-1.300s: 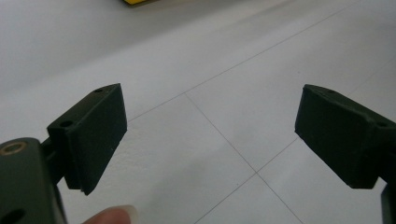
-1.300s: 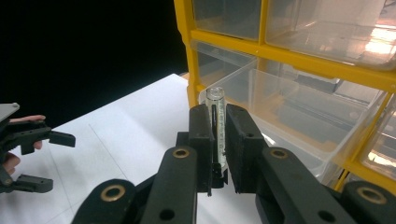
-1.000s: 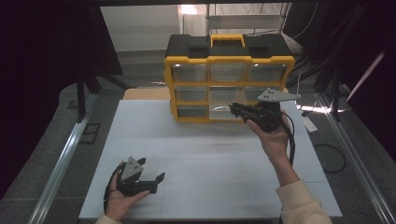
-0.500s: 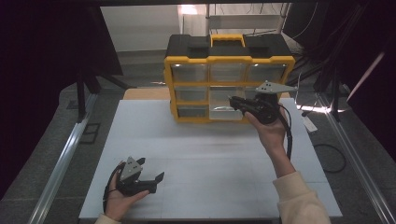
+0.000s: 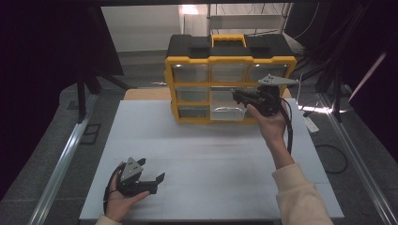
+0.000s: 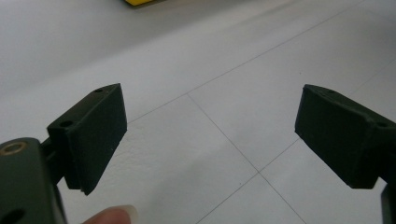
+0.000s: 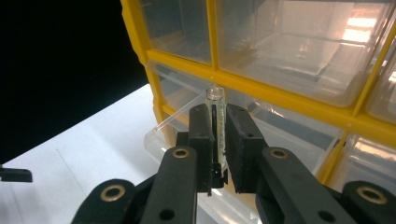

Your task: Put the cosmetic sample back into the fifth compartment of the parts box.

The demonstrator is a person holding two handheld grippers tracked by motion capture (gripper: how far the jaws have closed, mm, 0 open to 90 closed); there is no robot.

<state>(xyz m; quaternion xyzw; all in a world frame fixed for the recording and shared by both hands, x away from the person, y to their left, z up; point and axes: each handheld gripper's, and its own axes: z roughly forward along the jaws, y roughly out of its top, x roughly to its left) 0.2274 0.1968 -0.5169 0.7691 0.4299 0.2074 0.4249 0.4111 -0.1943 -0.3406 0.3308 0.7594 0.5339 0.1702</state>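
Right hand-held gripper [image 7: 218,140]: clamping a small clear tube [image 7: 215,122] upright between closed jaws, top of the tube poking out above the pads. Holding it just in front of the yellow drawer cabinet [image 5: 230,60], over the pulled-out clear drawer [image 5: 228,112] in the bottom row. Same grip showing from above at [image 5: 239,95], hand underneath, grey plate on top.

Handling call, judging from looks: thin-walled, see-through, probably glass or hard plastic. Light, stiff, slick, likely breakable. Gripping mid-length as now looking right; squeezing harder risking a crack, gripping near the open end risking a chip or a slip. Smooth round wall against flat pads meaning possible rolling or sliding down if tilted, so keeping it upright and moving slowly. Lowering fully into the drawer before letting go, not dropping it from height.

Left hand-held gripper [image 5: 157,180]: jaws standing wide apart, holding nothing, resting low at the near left of the white counter [image 5: 211,154], well apart from the cabinet. White counter tiles showing between its pads [image 6: 95,135] in the left gripper view.
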